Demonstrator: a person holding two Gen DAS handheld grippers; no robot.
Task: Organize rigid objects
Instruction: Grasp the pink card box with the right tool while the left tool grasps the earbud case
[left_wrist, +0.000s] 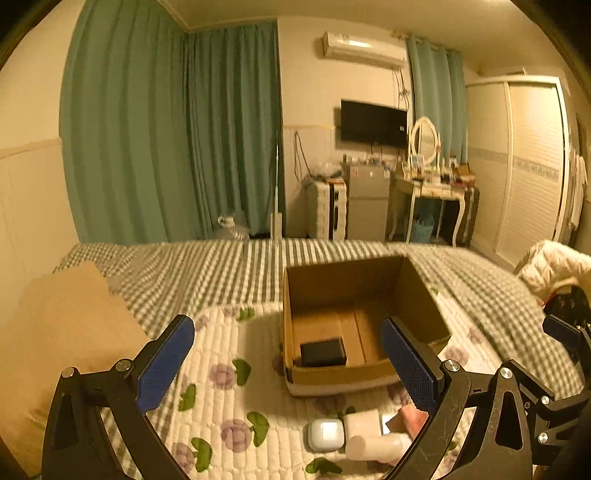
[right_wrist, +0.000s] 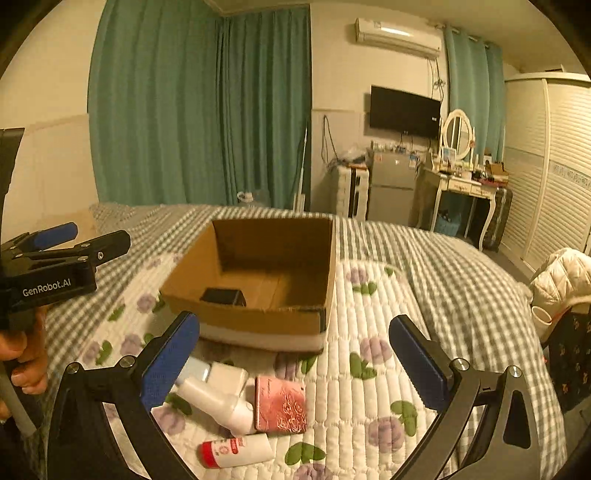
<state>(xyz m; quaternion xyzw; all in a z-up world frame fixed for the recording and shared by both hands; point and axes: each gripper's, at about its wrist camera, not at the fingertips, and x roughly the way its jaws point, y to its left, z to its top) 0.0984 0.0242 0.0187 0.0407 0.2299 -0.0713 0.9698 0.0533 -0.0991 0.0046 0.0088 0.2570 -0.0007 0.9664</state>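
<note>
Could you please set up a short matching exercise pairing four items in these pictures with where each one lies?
Things:
1. black box
2. pink booklet
3. red-capped tube
4. white case

Places:
a. on the quilt, nearest the right wrist camera
b. inside the cardboard box
c. on the quilt, left of the white bottle in the left wrist view
d. on the quilt, right of the white bottle in the right wrist view

Pairs: 1-b, 2-d, 3-a, 4-c
</note>
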